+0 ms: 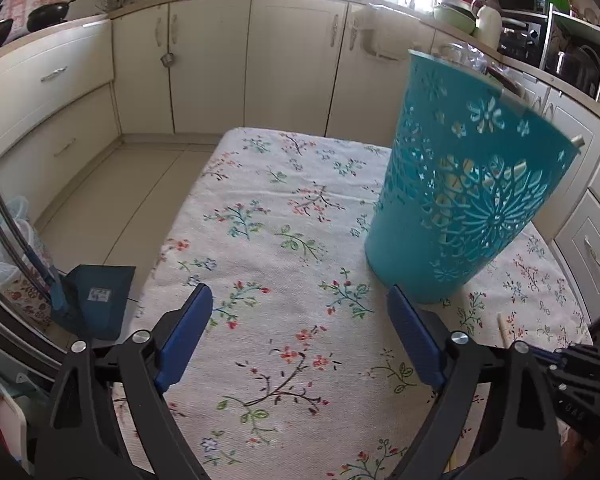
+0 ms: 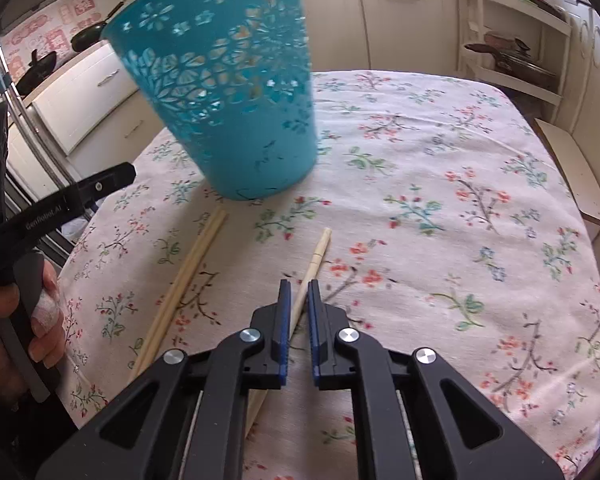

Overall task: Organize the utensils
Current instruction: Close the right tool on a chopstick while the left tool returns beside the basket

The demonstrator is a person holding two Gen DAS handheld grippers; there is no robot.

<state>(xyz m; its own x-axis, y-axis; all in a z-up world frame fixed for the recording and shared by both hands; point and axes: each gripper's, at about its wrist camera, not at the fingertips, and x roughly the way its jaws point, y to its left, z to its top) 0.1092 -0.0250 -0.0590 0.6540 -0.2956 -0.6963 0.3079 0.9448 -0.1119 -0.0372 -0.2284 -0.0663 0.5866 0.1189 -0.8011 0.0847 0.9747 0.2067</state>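
A teal perforated plastic basket stands on the floral tablecloth; light utensil handles show through its holes. It also shows in the right wrist view, upper left. My left gripper is open and empty, just left of and in front of the basket. My right gripper has its jaws nearly closed around a single wooden chopstick that lies on the cloth; a small gap remains. A pair of chopsticks lies to its left, pointing at the basket. One chopstick tip shows in the left wrist view.
The table carries a floral cloth. Cream kitchen cabinets surround it. A blue dustpan stands on the floor at left. A shelf rack stands beyond the table's far right. The left hand and its gripper handle sit at the table's left edge.
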